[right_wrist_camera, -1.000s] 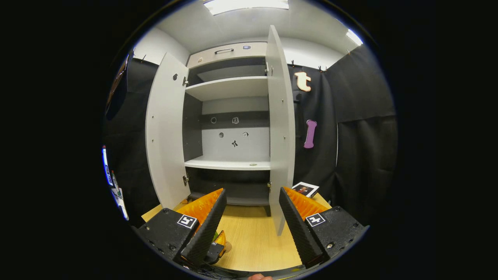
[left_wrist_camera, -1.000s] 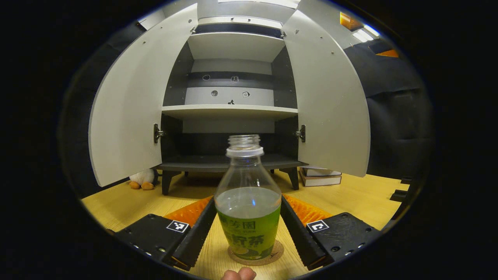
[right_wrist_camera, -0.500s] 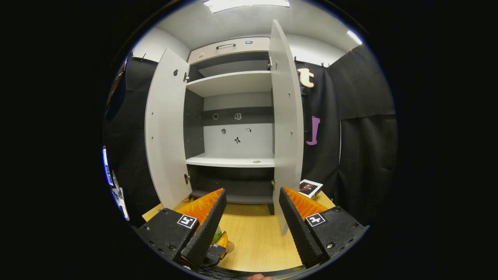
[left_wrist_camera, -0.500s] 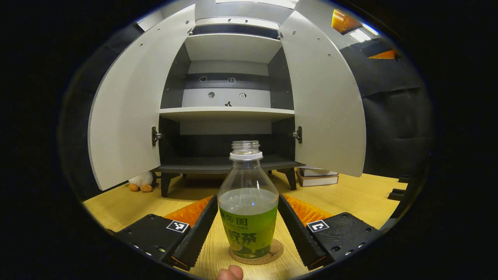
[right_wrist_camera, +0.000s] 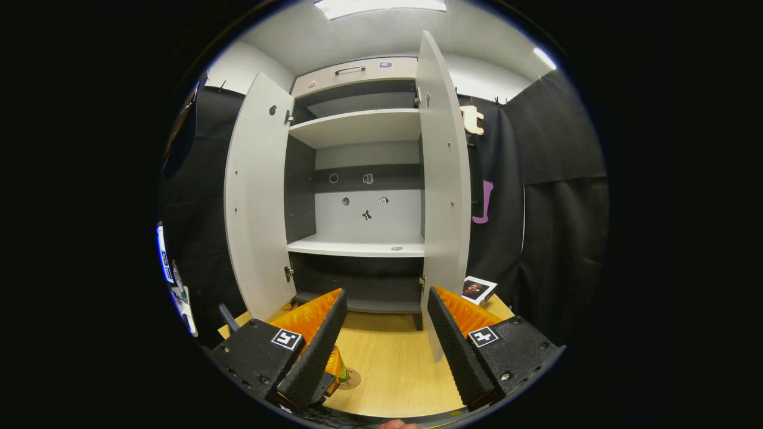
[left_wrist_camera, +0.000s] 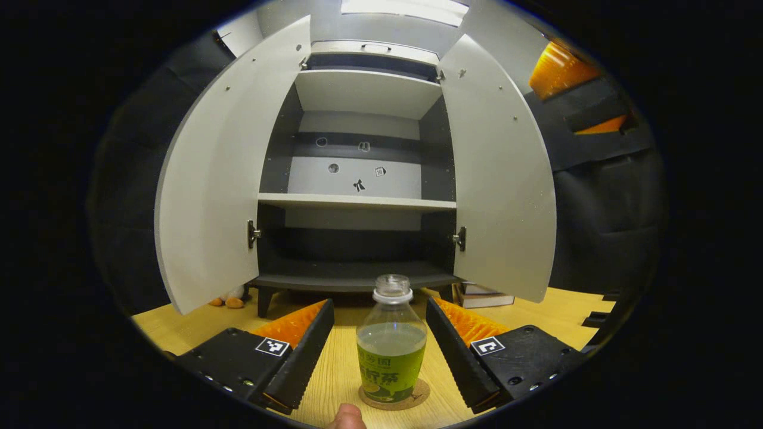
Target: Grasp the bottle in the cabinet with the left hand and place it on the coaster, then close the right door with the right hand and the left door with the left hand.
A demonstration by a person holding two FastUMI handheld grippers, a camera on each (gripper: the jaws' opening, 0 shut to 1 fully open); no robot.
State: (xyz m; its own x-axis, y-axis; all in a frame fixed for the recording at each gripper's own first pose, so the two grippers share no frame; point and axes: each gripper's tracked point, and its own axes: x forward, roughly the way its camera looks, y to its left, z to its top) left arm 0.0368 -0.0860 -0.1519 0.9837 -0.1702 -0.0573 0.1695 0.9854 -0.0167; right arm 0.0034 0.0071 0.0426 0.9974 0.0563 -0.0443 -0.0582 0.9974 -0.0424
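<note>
A clear bottle point(left_wrist_camera: 391, 351) with a green label and no cap stands upright on a round cork coaster point(left_wrist_camera: 417, 396) on the wooden table. My left gripper point(left_wrist_camera: 379, 305) is open, its fingers on either side of the bottle and apart from it. The grey cabinet has its left door point(left_wrist_camera: 208, 179) and right door point(left_wrist_camera: 501, 179) swung wide; its shelves are bare. In the right gripper view my right gripper point(right_wrist_camera: 386, 295) is open and holds nothing, facing the right door point(right_wrist_camera: 444, 179), seen nearly edge-on. The coaster point(right_wrist_camera: 351, 377) peeks out beside its left finger.
Stacked books point(left_wrist_camera: 483, 295) lie on the table under the right door, also seen as books point(right_wrist_camera: 477, 289) in the right gripper view. A plush toy point(left_wrist_camera: 229, 296) sits below the left door. Part of another gripper point(left_wrist_camera: 557, 65) shows high on the right.
My left gripper has drawn back from the bottle, which stays on the coaster and looks smaller. The right gripper view has shifted slightly, showing a little more of the right door's face.
</note>
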